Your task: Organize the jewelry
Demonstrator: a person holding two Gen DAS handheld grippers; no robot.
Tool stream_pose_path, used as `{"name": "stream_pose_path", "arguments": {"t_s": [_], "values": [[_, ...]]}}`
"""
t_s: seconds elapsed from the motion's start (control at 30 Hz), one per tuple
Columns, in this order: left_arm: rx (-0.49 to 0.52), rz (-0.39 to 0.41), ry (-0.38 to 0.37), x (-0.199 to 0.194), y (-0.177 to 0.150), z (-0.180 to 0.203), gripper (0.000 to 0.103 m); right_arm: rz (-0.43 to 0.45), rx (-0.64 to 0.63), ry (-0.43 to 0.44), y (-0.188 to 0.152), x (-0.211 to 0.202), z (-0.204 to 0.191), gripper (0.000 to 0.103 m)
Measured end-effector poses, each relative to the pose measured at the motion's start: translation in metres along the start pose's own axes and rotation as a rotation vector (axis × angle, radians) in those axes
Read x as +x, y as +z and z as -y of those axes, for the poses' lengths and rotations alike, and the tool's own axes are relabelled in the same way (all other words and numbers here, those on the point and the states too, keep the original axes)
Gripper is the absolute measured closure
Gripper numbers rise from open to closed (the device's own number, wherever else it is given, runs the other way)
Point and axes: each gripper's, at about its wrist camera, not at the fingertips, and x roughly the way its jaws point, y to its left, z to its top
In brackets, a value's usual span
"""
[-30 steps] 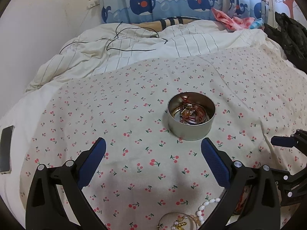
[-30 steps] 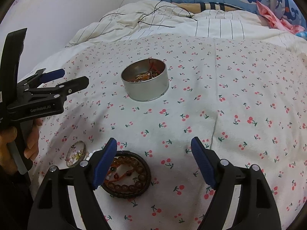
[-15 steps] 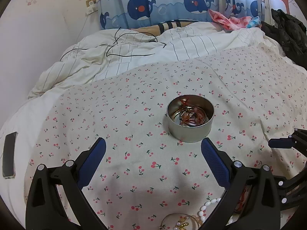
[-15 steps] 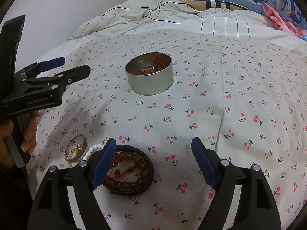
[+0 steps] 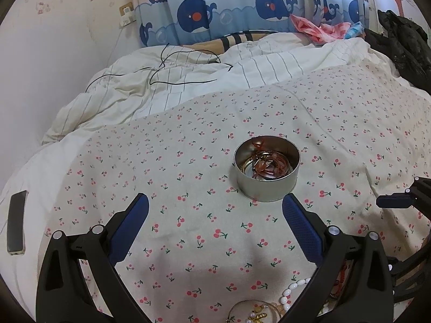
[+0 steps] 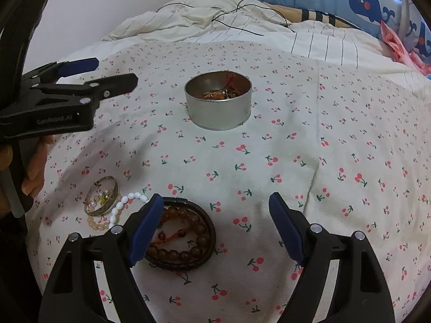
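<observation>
We see the round metal tin [image 6: 218,107] mid-bed on the cherry-print sheet [image 6: 323,161], rigid and already holding some pieces. Nearer us lies the brown bead bracelet [image 6: 186,238], light, floppy and slick; we would pinch across 1 strand. Beside it sit a stiff metal bangle [image 6: 102,196] and white beads [image 6: 126,202]. Both the right gripper [image 6: 215,226] and left gripper [image 5: 215,224] are spread wide, holding nothing.
</observation>
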Motion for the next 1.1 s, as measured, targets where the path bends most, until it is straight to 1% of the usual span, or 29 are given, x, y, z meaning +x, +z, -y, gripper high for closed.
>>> {"name": "stream_pose_path", "arguments": {"t_s": [0.4, 0.47, 0.53, 0.57, 0.6, 0.63, 0.67, 0.7, 0.73, 0.8, 0.87, 0.9, 0.93, 0.97, 1.03, 1.1], "values": [[0.010, 0.016, 0.000, -0.004, 0.001, 0.002, 0.008, 0.018, -0.023, -0.015, 0.002, -0.003, -0.003, 0.026], [0.016, 0.000, 0.002, 0.000, 0.000, 0.002, 0.008, 0.020, -0.041, -0.050, 0.001, -0.003, -0.004, 0.026], [0.020, -0.028, 0.017, 0.005, -0.001, 0.001, 0.008, 0.015, -0.056, -0.129, 0.002, -0.002, -0.001, 0.026], [0.019, -0.051, 0.009, 0.009, -0.003, -0.002, 0.008, 0.015, -0.052, -0.140, 0.003, -0.004, 0.003, 0.026], [0.013, -0.084, -0.021, 0.014, -0.004, -0.005, 0.008, 0.017, -0.039, -0.132, 0.003, -0.005, 0.007, 0.026], [0.006, -0.131, -0.073, 0.021, -0.007, -0.011, 0.008, 0.024, -0.020, -0.111, 0.004, -0.009, 0.011, 0.026], [-0.002, -0.157, -0.102, 0.025, -0.008, -0.014, 0.008, 0.029, -0.016, -0.086, 0.004, -0.011, 0.013, 0.026], [-0.011, -0.194, -0.141, 0.031, -0.011, -0.019, 0.008, 0.032, -0.030, -0.057, 0.005, -0.014, 0.012, 0.026], [-0.014, -0.225, -0.171, 0.036, -0.013, -0.023, 0.008, 0.035, -0.063, -0.049, 0.005, -0.016, 0.008, 0.026], [-0.006, -0.264, -0.204, 0.042, -0.018, -0.027, 0.008, 0.019, -0.127, -0.039, 0.003, -0.014, -0.002, 0.026], [0.013, -0.281, -0.217, 0.044, -0.024, -0.028, 0.008, -0.007, -0.178, -0.017, 0.000, -0.008, -0.011, 0.026], [0.024, -0.283, -0.214, 0.044, -0.025, -0.027, 0.008, -0.020, -0.185, -0.008, -0.002, -0.005, -0.014, 0.028], [0.030, -0.281, -0.206, 0.044, -0.027, -0.027, 0.008, -0.033, -0.193, 0.003, -0.004, -0.001, -0.017, 0.038], [0.032, -0.279, -0.198, 0.043, -0.027, -0.025, 0.008, -0.044, -0.197, 0.004, -0.005, 0.003, -0.018, 0.042], [0.036, -0.277, -0.187, 0.043, -0.027, -0.025, 0.008, -0.068, -0.190, -0.018, -0.006, 0.013, -0.017, 0.053], [0.052, -0.275, -0.179, 0.042, -0.028, -0.022, 0.008, -0.081, -0.183, -0.032, -0.006, 0.019, -0.016, 0.061]]}}
